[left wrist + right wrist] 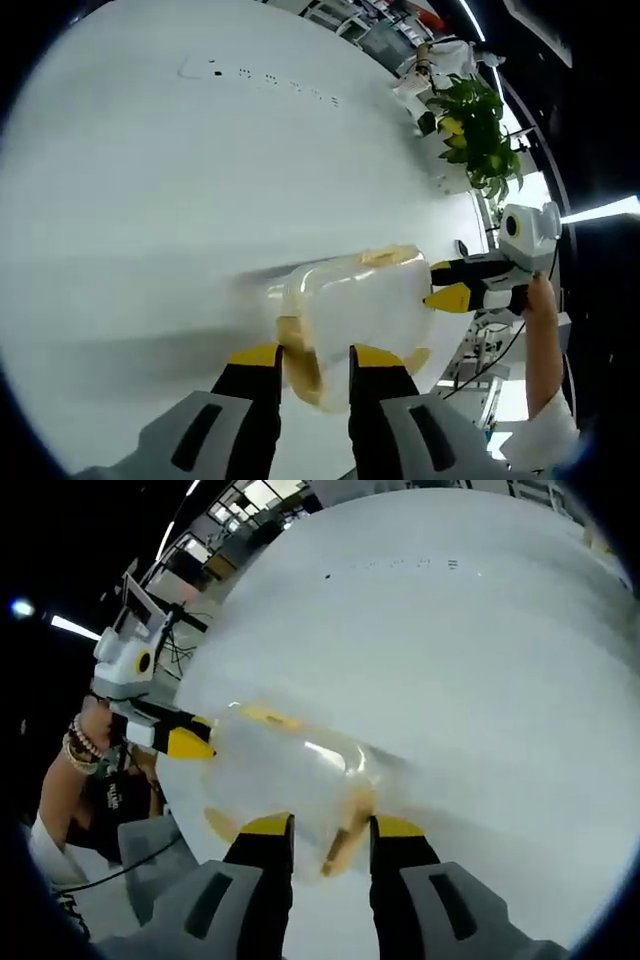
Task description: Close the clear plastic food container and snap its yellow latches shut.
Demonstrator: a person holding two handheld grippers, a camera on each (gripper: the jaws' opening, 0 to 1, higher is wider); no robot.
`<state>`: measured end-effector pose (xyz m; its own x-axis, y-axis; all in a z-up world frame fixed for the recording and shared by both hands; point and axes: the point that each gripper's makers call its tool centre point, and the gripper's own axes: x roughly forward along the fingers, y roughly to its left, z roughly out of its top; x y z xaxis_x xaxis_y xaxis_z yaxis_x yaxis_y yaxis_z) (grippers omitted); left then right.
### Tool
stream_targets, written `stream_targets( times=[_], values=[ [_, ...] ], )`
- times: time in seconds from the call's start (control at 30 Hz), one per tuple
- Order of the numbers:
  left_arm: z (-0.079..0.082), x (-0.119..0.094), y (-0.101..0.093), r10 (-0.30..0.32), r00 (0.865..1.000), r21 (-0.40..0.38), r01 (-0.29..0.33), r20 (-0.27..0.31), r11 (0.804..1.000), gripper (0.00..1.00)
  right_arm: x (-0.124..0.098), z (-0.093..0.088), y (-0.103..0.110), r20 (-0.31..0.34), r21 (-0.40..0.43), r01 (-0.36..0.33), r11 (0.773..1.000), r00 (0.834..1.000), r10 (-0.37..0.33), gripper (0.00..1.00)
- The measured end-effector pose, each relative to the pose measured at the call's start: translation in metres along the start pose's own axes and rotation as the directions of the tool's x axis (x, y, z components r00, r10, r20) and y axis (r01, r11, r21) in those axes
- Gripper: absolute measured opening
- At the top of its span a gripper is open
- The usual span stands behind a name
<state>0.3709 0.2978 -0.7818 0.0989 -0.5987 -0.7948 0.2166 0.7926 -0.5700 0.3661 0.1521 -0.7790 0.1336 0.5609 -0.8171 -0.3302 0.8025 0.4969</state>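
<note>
White table (200,180), clear container (360,305) between grippers.

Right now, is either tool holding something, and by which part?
Both tools, left and right, meet the clear container at opposite ends, near its yellow latches. A firm grip cannot be told.

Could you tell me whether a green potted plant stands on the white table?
Yes, the left gripper view shows a leafy green plant at the far edge of the white table.
</note>
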Motion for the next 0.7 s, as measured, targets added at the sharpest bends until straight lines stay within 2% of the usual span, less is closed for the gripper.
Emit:
stream_targets(
  times=[0.47, 0.63, 0.7],
  values=[
    [0.002, 0.002, 0.002, -0.021, 1.000, -0.050, 0.020, -0.020, 0.999, 0.15, 0.001, 0.008, -0.007, 0.003, 0.019, 0.004, 1.000, 1.000, -0.004, 0.24],
    [0.001, 0.002, 0.001, -0.019, 0.999, -0.046, 0.017, -0.029, 0.999, 0.13, 0.003, 0.009, -0.008, -0.001, 0.032, -0.008, 0.999, 1.000, 0.008, 0.23],
    [0.001, 0.010, 0.002, -0.015, 0.999, -0.043, 0.014, -0.035, 0.999, 0.13, 0.002, 0.009, -0.008, 0.002, 0.036, -0.001, 0.999, 1.000, 0.001, 0.23]
  ],
)
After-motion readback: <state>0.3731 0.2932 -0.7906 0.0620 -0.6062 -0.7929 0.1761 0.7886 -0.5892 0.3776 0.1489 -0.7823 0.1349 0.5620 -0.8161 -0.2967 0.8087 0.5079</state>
